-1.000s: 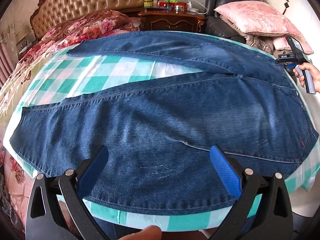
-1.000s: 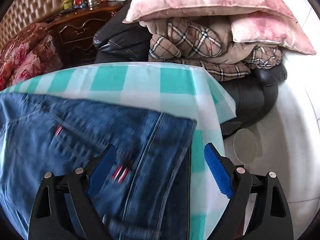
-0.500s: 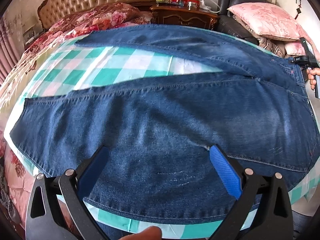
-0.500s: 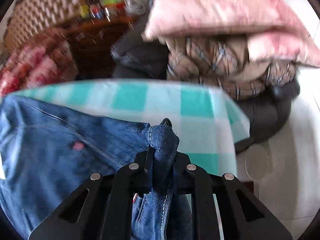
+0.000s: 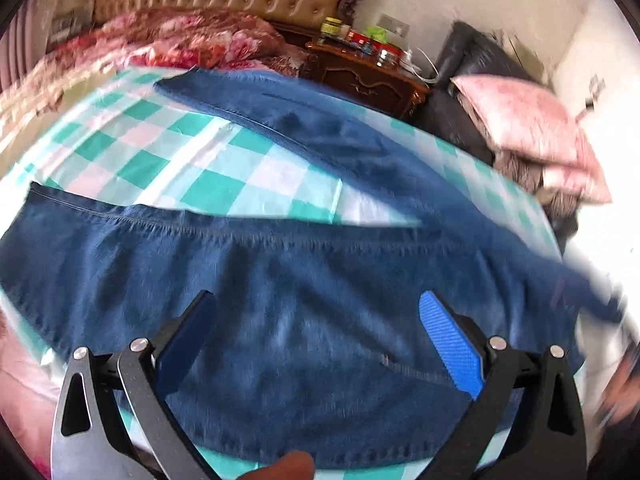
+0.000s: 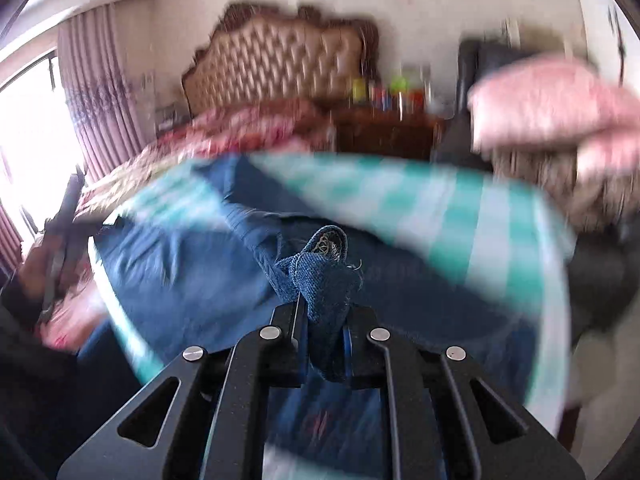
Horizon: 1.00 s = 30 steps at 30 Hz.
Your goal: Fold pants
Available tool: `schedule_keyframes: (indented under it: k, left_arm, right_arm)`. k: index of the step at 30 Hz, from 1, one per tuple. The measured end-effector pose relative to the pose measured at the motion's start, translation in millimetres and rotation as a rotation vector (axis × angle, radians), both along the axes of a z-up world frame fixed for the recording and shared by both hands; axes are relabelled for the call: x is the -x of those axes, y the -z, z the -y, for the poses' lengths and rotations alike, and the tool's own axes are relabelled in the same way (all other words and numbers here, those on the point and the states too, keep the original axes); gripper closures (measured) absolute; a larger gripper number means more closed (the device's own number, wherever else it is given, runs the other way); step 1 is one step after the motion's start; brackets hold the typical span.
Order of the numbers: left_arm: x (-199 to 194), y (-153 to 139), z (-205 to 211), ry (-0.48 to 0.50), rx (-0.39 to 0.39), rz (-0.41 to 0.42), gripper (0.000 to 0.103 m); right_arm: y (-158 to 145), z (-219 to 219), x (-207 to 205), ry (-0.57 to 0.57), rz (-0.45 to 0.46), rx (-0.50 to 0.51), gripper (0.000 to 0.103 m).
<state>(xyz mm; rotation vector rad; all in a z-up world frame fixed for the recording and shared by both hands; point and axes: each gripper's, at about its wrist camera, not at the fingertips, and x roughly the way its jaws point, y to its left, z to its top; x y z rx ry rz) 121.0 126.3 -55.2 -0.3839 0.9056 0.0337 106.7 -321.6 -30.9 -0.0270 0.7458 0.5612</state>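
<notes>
Jeans (image 5: 320, 300) lie spread on the worktop's teal-checked cloth (image 5: 168, 152), legs parted in a V. Right claw (image 6: 322, 344) is clamped on a bunched denim fold at the waist end, lifting it off the cloth. Left claw (image 5: 316, 340) hangs wide above the near leg, gripping nothing. Both views are motion-blurred. Pink pillow (image 5: 524, 120) lies beyond the worktop.

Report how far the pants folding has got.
Done: the blue denim pants lie spread on the green checked cloth. In hand: the right tool is shut on a bunch of denim. Left: the legs lie apart, no fold made; the left tool is open.
</notes>
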Motion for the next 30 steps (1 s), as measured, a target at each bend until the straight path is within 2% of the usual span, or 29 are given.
schedule_keyframes:
  k: [2, 5, 7, 8, 10, 12, 16, 20, 22, 27, 30]
  left_arm:
    - [-28, 4, -22, -0.023, 0.082, 0.001, 0.002]
    - [-71, 9, -46, -0.033, 0.159, 0.005, 0.005]
    - [-105, 18, -68, -0.045, 0.244, -0.006, 0.024]
    - [-122, 26, -84, -0.074, 0.310, -0.015, 0.028]
    - [-143, 36, -106, -0.120, 0.404, -0.023, 0.044]
    - [-164, 44, -127, -0.163, 0.463, -0.023, 0.048]
    - [-201, 55, -151, -0.216, 0.520, -0.025, 0.061]
    - [-239, 66, -168, -0.259, 0.538, -0.045, 0.068]
    - [-259, 77, -176, -0.275, 0.544, -0.073, 0.076]
    - [-283, 98, -186, -0.328, 0.566, -0.131, 0.079]
    - [-293, 100, -191, -0.333, 0.581, -0.123, 0.081]
  right_arm:
    - [30, 3, 5, 0.033, -0.079, -0.008, 0.089]
    - [42, 7, 7, 0.071, -0.113, -0.056, 0.089]
    - [39, 9, 8, 0.087, -0.109, -0.098, 0.089]
    - [34, 10, 4, 0.097, -0.107, -0.119, 0.089]
    - [31, 18, 5, 0.110, -0.107, -0.144, 0.089]
    - [27, 26, 2, 0.120, -0.105, -0.164, 0.089]
    - [24, 33, -5, 0.125, -0.103, -0.176, 0.089]
    - [26, 38, -12, 0.136, -0.112, -0.184, 0.089]
    - [26, 39, -13, 0.138, -0.115, -0.182, 0.089]
    - [31, 41, -14, 0.147, -0.134, -0.176, 0.089]
    - [34, 43, -16, 0.155, -0.144, -0.178, 0.089]
